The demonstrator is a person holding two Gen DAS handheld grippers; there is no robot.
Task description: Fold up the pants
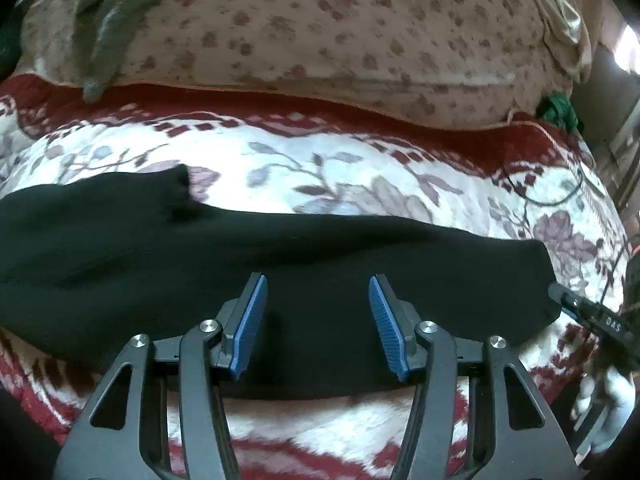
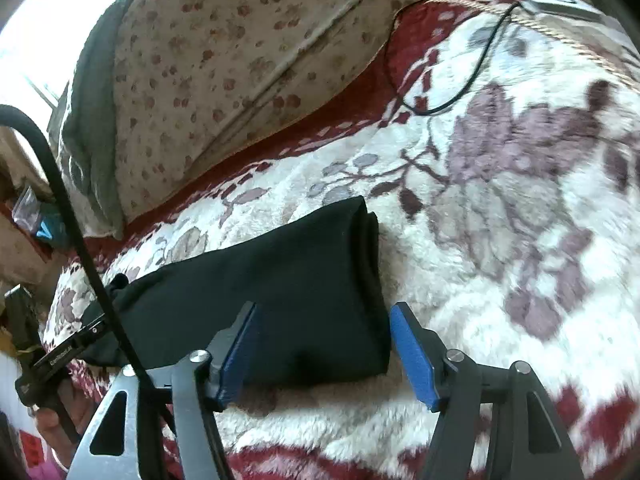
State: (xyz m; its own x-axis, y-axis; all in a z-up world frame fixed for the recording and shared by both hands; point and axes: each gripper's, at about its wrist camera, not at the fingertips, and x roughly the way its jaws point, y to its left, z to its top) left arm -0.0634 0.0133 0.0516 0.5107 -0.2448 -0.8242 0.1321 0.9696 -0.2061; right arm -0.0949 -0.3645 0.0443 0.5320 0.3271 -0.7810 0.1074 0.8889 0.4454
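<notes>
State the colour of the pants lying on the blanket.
Black; the pants show best in the right wrist view.

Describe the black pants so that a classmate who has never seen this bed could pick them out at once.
Start with the white fleece blanket with mauve flowers and a dark red border that covers the bed. On it, in front of the speckled beige pillow, lie the black pants, a long flat band of cloth. They are the only plain black fabric there; everything around them is patterned.

A plush white blanket with mauve flowers and a red border is covering the bed; a floral quilt is lying far, daylight glaring at the left.
</notes>
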